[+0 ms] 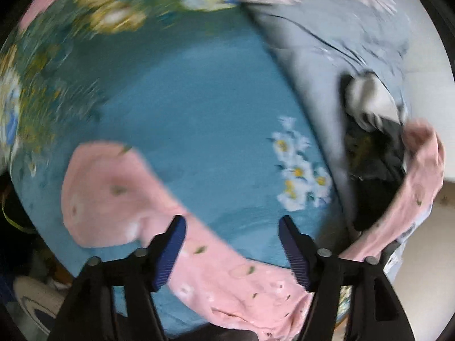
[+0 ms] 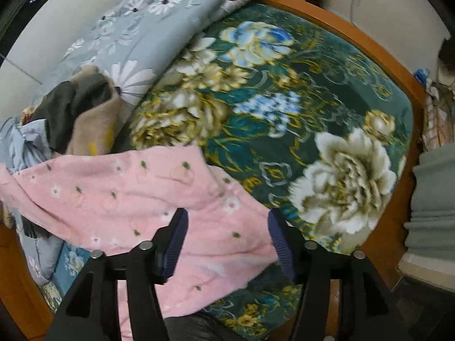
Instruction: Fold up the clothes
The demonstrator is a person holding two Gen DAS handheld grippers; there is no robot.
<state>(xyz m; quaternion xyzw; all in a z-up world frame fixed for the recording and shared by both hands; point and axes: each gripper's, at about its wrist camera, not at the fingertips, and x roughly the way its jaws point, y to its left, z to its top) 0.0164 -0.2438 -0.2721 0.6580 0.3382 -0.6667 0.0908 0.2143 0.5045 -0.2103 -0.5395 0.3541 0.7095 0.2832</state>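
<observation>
Beside the pink garment point(image 2: 148, 196), a clothes heap point(image 2: 82, 113) and grey quilt point(image 2: 148, 25); both hand-held grippers wide open, empty

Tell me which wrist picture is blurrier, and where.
Left wrist view: motion blur smears the floral blanket and pink garment. Right wrist view: much sharper, blanket flowers crisp, slight smear on the pink garment's edge. Both show fisheye bending.

No text, label, brand, number or sign can be read in either view. The fabrics ahead of both claws carry only flower prints, and the left wrist view is too blurred for any fine marks to be made out.
</observation>
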